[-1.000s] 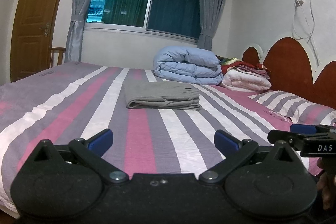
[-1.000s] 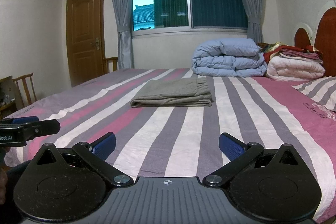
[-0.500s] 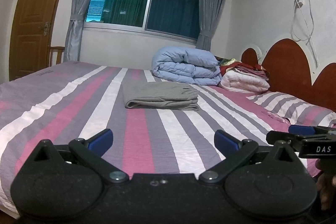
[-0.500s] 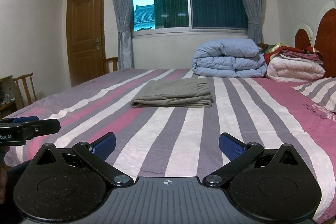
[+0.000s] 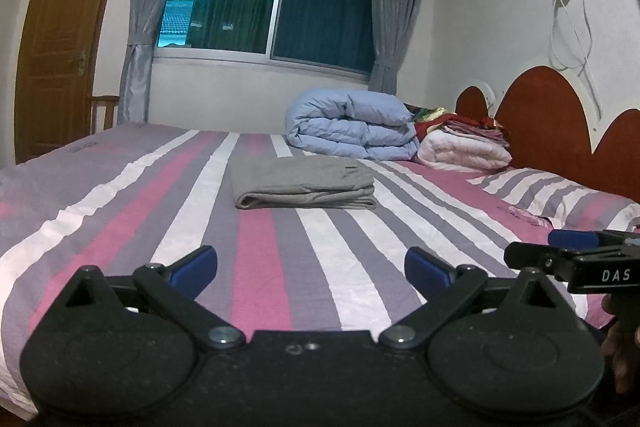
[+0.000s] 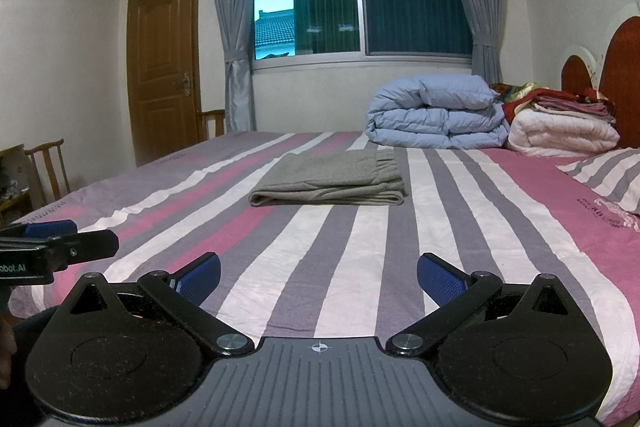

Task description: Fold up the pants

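Note:
The grey pants [image 5: 304, 185] lie folded into a neat flat rectangle on the striped bed [image 5: 120, 211], well ahead of both grippers; they also show in the right wrist view [image 6: 332, 183]. My left gripper [image 5: 311, 269] is open and empty, held back over the near edge of the bed. My right gripper [image 6: 318, 277] is open and empty too, at about the same distance. Each gripper shows at the edge of the other's view: the right one at the right [image 5: 568, 259], the left one at the left [image 6: 52, 245].
A folded blue duvet [image 6: 436, 111] and a pile of white and red bedding [image 6: 560, 127] lie at the far right by the red headboard [image 5: 552, 123]. A striped pillow [image 6: 608, 179] lies right. A wooden chair [image 6: 48, 167] and a door [image 6: 164, 59] stand left.
Nothing has changed on the bed. The left wrist view has shifted very slightly; both grippers stay open and held back.

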### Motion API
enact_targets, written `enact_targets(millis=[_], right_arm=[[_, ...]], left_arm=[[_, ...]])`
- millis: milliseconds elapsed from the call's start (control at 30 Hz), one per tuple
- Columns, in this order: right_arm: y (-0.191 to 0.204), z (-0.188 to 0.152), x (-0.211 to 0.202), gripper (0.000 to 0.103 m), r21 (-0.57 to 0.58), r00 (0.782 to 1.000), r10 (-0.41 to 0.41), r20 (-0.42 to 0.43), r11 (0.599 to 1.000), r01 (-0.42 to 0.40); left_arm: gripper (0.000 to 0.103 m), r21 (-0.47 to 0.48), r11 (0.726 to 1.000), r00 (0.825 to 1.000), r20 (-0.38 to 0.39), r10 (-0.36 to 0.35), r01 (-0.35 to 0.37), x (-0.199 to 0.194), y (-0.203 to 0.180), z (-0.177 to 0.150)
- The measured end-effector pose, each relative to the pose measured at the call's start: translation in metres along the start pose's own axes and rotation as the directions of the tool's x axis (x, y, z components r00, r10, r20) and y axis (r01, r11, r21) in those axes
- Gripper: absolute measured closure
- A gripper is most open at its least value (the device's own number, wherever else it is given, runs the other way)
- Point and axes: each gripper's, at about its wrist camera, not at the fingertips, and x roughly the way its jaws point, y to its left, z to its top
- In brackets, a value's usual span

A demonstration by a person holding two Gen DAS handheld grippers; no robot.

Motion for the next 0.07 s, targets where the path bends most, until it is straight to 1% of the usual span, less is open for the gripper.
enact_targets(millis=[67], right_arm=[[0.0004, 0.0, 0.0, 0.0, 0.0, 1.0, 0.0, 0.0, 1.0, 0.0]], left_arm=[[0.009, -0.004, 1.0, 1.0, -0.002, -0.003, 0.003, 0.0003, 0.0024, 0.0002]])
